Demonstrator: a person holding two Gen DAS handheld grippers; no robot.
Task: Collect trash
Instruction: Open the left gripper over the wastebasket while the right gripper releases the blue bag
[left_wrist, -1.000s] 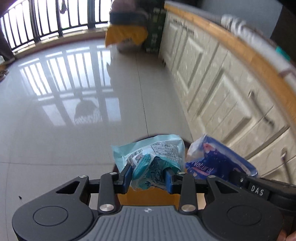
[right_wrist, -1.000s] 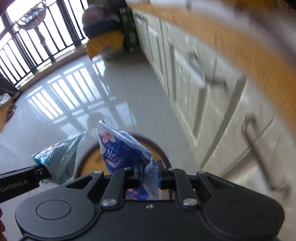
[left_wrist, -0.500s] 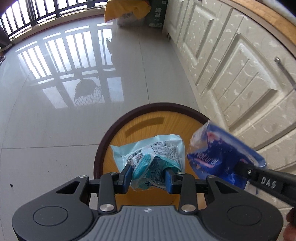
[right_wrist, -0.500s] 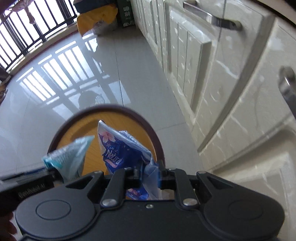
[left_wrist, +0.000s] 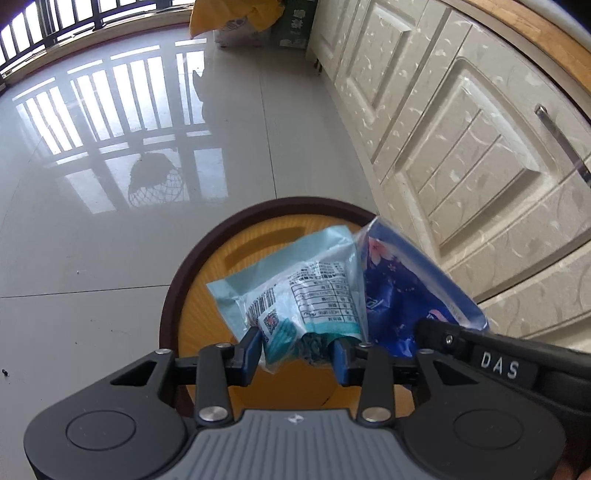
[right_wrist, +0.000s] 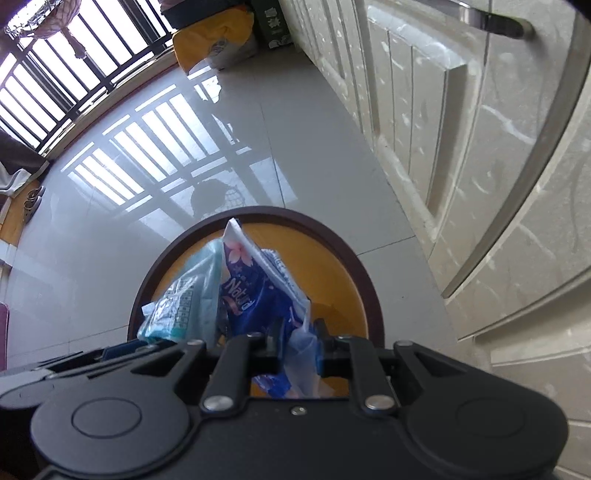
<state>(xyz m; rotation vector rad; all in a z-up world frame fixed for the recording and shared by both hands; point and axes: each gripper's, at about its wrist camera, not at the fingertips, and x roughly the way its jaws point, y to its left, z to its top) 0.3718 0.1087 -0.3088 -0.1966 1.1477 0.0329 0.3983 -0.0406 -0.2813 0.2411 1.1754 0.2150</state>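
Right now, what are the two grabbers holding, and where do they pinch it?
The left gripper, jaws opening, has the teal wrapper by its crumpled bottom end. The right gripper pinches the blue wrapper at its lower end.

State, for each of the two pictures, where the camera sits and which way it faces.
Left wrist: sits on the left claw, facing steeply down at a round brown-rimmed orange bin; claw opening around a pale teal printed wrapper.
Right wrist: sits on the right claw, facing down likewise; claw shut on a dark blue flowered plastic wrapper.
Shared: bin, both wrappers, glossy floor, cream cabinets.
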